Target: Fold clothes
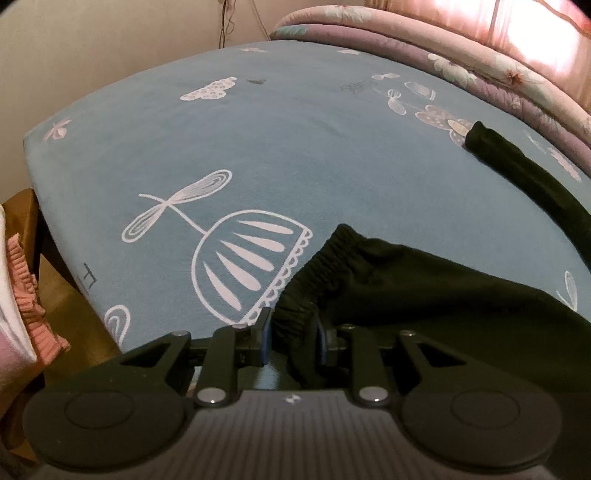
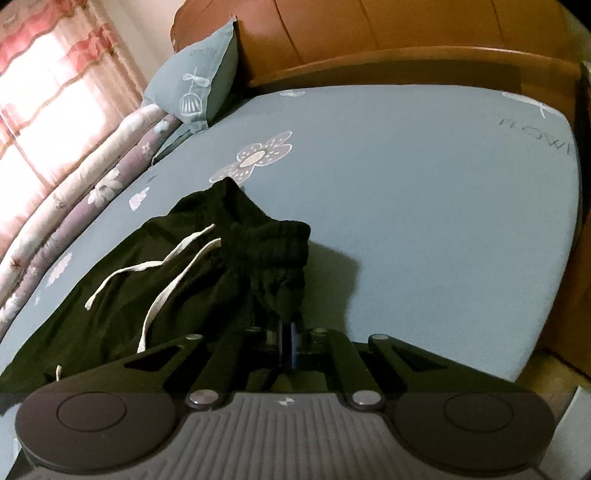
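Blue bedsheet (image 1: 258,147) — both the left gripper (image 1: 293,332) and right gripper (image 2: 286,332) pinch black trousers (image 2: 221,266).

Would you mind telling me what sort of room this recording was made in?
Most likely a bedroom. The black trousers lie on a bed with a blue printed sheet, a matching pillow leans on a wooden headboard, and folded quilts sit by a curtained window.
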Demonstrator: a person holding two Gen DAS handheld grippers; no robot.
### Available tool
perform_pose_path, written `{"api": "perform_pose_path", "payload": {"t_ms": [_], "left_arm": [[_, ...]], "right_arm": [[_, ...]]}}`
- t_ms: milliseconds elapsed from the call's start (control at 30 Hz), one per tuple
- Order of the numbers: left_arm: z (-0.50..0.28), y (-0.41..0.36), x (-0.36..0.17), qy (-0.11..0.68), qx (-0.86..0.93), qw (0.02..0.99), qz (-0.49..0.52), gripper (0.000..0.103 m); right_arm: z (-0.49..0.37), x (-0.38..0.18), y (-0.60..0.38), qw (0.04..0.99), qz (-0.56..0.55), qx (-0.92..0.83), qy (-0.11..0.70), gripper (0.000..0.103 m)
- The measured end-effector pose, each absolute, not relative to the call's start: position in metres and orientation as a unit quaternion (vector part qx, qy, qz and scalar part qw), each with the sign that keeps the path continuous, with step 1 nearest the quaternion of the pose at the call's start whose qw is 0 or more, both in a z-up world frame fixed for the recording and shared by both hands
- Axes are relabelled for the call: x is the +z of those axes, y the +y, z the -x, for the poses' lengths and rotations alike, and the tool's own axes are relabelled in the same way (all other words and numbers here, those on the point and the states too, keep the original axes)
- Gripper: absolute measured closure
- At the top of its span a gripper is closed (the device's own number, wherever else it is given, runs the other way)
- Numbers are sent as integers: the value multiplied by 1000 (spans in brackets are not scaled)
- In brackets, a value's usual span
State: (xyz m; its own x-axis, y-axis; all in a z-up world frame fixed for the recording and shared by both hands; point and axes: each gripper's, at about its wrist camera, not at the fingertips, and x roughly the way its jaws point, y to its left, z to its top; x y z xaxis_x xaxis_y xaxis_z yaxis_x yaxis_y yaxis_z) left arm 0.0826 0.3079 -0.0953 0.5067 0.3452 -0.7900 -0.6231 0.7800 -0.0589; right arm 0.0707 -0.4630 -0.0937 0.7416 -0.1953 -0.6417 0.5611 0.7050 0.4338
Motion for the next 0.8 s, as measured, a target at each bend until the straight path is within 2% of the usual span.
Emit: {"api": "perform_pose_path", "payload": {"t_ms": [167, 233, 267, 300, 367, 467, 600, 800], "left_arm": [[-90, 308, -99, 425, 287, 844, 158, 77], [-92, 310, -100, 433, 289, 839, 162, 72], [-92, 311, -100, 436, 291, 836, 163, 70], [-93, 309, -98, 438, 289, 836, 162, 69], [-94, 299, -88, 438, 273, 844, 147, 66], [-96, 283, -72, 437, 249, 855, 126, 56], [-98, 263, -51, 435, 216, 869, 97, 56], [-107, 215, -23, 429, 140, 891, 49, 48]], "right_arm": [[-84, -101, -461, 866, -297, -237, 324, 96], [-86, -101, -460, 863, -284, -250, 334, 83], [-85, -98, -459, 863, -277, -260, 333, 67], [-83, -96, -458, 863, -272, -268, 331, 61], [-76, -90, -457, 862, -294, -256, 324, 61], [-64, -86, -443, 859, -340, -200, 326, 61], [-60, -95, -412, 847, -362, -128, 367, 60], [-67, -106, -394, 822, -397, -101, 394, 56]]}}
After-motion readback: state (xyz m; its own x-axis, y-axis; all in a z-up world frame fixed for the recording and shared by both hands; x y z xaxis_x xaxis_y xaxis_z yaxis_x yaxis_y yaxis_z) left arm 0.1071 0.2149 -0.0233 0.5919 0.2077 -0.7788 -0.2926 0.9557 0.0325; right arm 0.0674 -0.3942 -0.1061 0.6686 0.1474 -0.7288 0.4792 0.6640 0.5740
